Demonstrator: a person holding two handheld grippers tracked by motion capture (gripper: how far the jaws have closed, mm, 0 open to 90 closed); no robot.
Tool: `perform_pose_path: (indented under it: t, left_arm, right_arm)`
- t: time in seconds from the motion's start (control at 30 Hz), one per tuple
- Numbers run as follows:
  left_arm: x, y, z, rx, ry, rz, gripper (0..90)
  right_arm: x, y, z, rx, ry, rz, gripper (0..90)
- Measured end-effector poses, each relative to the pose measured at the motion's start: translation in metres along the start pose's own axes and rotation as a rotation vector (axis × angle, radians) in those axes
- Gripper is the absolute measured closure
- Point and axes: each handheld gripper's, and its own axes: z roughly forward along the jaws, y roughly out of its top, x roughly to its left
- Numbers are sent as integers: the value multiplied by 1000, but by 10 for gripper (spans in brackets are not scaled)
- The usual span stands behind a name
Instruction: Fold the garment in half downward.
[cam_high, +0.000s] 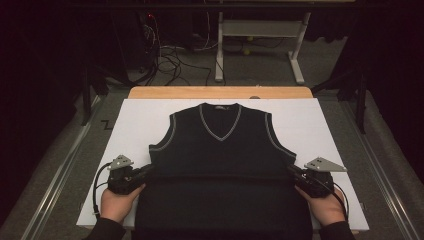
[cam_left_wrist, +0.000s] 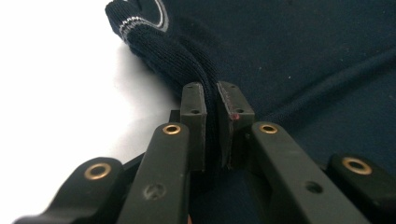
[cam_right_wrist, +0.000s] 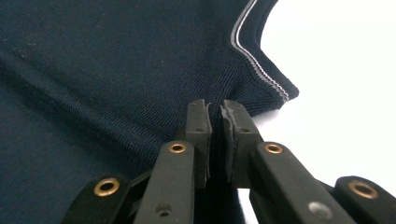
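A dark navy knitted vest with grey trim at the V-neck and armholes lies flat on a white board, neck to the far side. My left gripper is shut on the vest's left side edge just below the armhole; in the left gripper view the knit is pinched between the pads. My right gripper is shut on the right side edge at the same height, fabric bunched between its pads. A fold line runs across the vest between the two grippers.
The white board rests on a wooden table whose far edge shows behind it. Beyond stand a white desk frame and loose cables on the grey floor. Metal rails run along both sides.
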Motion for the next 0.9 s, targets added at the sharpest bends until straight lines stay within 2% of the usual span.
perform_pose_path:
  t: [0.17,0.37,0.53,0.9]
  left_arm:
    - [-4,-8,-4,29,-4,16,777]
    - [-8,-17,-14,28,-29,28,775]
    - [-14,-23,-20,44,-27,50,776]
    - [-20,-36,-31,58,-43,56,775]
  right_arm:
    - [5,-6,-10,-3,7,-19,826]
    - [11,-15,-22,-2,16,-37,826]
    - [16,-24,-31,-2,28,-45,825]
    - [21,-37,-45,11,49,-59,823]
